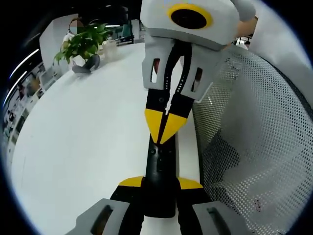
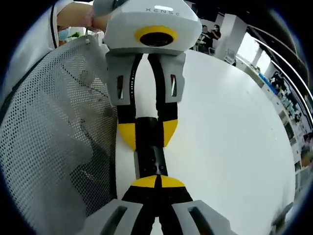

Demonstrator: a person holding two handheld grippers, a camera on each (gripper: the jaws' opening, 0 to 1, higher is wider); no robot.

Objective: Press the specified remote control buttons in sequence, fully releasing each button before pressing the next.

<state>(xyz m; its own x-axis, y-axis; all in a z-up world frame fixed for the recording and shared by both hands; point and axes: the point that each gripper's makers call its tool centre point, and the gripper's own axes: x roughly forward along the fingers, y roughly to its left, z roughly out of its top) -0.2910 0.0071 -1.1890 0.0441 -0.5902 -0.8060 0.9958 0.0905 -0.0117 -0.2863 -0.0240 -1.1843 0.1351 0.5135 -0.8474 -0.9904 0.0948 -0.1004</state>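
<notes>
A slim black remote control (image 1: 159,166) lies lengthwise over the white table. In the left gripper view my left gripper (image 1: 160,183) rises from the bottom, its yellow-tipped jaws shut on the remote's near end. My right gripper (image 1: 164,128) reaches in from the top with its yellow tips closed together, resting on the remote's upper face. In the right gripper view the right gripper (image 2: 156,182) is shut, its joined tips touching the remote control (image 2: 150,157) near its buttons. The left gripper (image 2: 148,131) clamps the far end there.
A white round table (image 1: 88,147) (image 2: 230,137) spreads under both grippers. A white mesh chair back (image 1: 254,147) (image 2: 49,137) stands close beside the remote. A potted green plant (image 1: 83,44) sits at the table's far edge. People (image 2: 208,32) stand in the background.
</notes>
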